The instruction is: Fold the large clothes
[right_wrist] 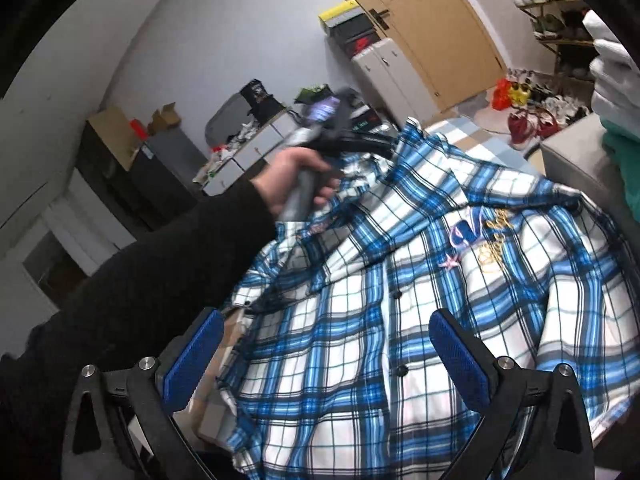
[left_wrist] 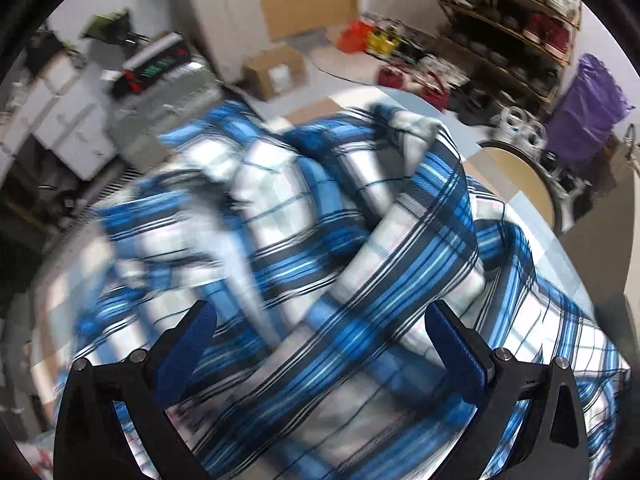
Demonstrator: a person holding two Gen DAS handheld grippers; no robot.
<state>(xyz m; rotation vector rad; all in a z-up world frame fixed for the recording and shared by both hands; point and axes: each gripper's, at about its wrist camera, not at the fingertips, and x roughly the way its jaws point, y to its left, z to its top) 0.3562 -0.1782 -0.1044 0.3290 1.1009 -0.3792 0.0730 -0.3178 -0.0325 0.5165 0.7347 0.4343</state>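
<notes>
The blue-and-white plaid shirt point(right_wrist: 400, 300) lies rumpled on a checked surface that looks like a bed point(left_wrist: 516, 200), front side up, with the button placket running down its middle and an embroidered emblem on the chest. It looks light, thin woven cloth: soft, limp, apt to sag and crease wherever it is not supported, and not slippery. One pinch would drag a bunch of it, so it is better taken at firm edges, such as the collar, a shoulder seam, the hem or a cuff, with both tools spread apart to keep the panel taut.

The left tool point(left_wrist: 320, 344) hangs over a raised ridge of cloth with its blue pads wide apart, gripping nothing; this view is blurred. The right tool point(right_wrist: 324, 344) likewise stands wide open above the lower front of the shirt, empty. In the right view the left hand point(right_wrist: 296, 180) holds its handle near the collar end.

Around: a round wooden stool or tabletop point(left_wrist: 524, 176) just beside the bed, a shoe rack point(left_wrist: 512, 28), a purple bag point(left_wrist: 588, 108), a cardboard box point(left_wrist: 272, 72) and white cabinets point(right_wrist: 384, 76). A grey block with teal cloth point(right_wrist: 624, 168) lies close to the shirt's far sleeve and may crowd a fold there.
</notes>
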